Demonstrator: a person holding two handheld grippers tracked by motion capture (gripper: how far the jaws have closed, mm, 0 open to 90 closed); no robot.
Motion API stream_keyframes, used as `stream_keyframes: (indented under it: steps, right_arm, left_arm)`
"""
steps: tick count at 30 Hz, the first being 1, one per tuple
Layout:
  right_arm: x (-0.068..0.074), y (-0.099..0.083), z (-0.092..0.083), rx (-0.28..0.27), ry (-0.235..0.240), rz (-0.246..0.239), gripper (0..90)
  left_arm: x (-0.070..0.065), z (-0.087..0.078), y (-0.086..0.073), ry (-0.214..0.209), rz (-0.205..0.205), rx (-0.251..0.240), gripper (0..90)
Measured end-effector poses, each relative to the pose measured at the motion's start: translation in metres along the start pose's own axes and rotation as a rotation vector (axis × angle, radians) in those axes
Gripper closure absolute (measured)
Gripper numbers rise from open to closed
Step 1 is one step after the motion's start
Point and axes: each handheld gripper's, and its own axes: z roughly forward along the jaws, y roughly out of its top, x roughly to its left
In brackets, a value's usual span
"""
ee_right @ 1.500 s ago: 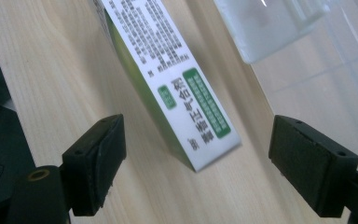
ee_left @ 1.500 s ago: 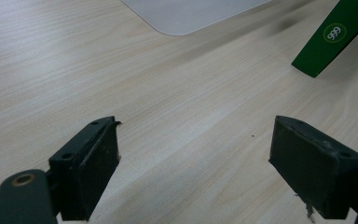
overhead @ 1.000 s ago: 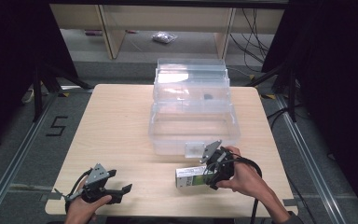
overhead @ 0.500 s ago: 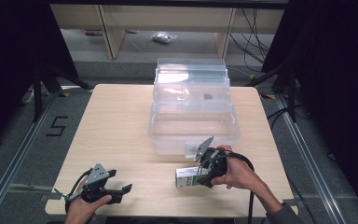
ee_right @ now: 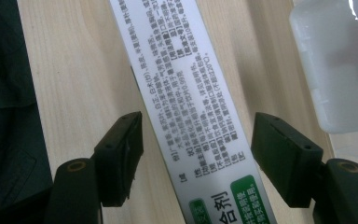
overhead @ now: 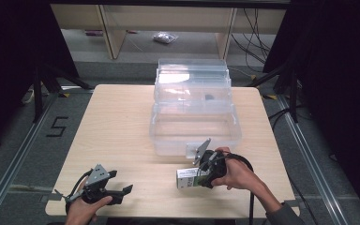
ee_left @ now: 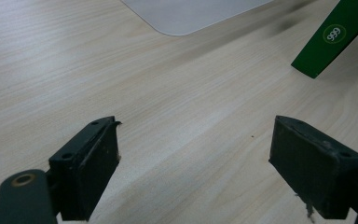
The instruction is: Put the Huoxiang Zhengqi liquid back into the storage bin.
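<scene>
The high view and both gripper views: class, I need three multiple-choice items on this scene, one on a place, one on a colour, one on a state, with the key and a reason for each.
1. Where does the medicine box lie?
A. inside the clear plastic storage box
B. on the table, in front of the clear plastic storage box
C. on the floor

2. What colour is the box end bearing "999" in the left gripper view?
A. green
B. red
C. blue

3. How do the right hand-held gripper's jaws stand?
A. shut on the box
B. shut on nothing
C. open, either side of the box

Key: 1 B, it rests on the wooden table before the clear plastic storage box. 2 A, the end is green. 3 C, the right hand-held gripper shows gaps on both sides.
</scene>
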Motion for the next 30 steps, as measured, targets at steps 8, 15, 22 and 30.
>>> stream_keyframes:
  steps: [8,15,22,30]
  right_arm:
    - [0.001,0.003,0.002,0.053,-0.024,-0.038,41.7]
    - [0.002,0.007,0.004,0.073,-0.027,-0.041,45.9]
    - [0.002,0.012,0.005,0.104,-0.025,-0.079,50.0]
    - [0.001,0.014,0.007,0.13,-0.018,-0.15,60.5]
  left_arm:
    - [0.0,0.0,0.0,0.0,-0.004,-0.003,14.9]
    - [-0.001,0.0,0.0,0.0,-0.006,-0.005,14.9]
    - [0.0,0.0,0.0,-0.002,-0.004,-0.006,14.9]
    - [-0.001,-0.001,0.0,0.003,-0.004,-0.003,14.9]
